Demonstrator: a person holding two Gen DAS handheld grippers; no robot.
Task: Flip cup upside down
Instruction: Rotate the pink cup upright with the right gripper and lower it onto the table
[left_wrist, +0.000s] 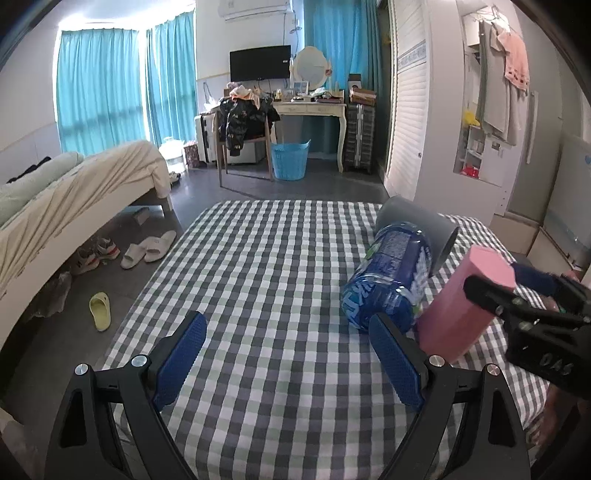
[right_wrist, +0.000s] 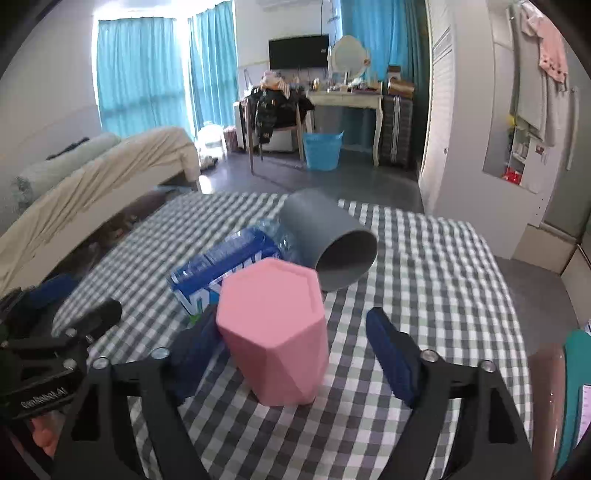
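A pink faceted cup (right_wrist: 275, 332) stands on the checkered tablecloth (right_wrist: 424, 266) with its closed base up. It sits between the open jaws of my right gripper (right_wrist: 295, 354); the left pad (right_wrist: 192, 350) is close to it, the right pad (right_wrist: 393, 360) is apart. In the left wrist view the cup (left_wrist: 461, 295) is at the right, with the right gripper beside it. My left gripper (left_wrist: 288, 358) is open and empty over the cloth. A grey cup (right_wrist: 332, 240) lies on its side, mouth toward me.
A blue-labelled plastic bottle (right_wrist: 225, 269) lies on its side between the grey cup and the pink cup, and shows in the left wrist view (left_wrist: 388, 280). A bed (left_wrist: 74, 192) stands left of the table. Slippers (left_wrist: 147, 249) lie on the floor.
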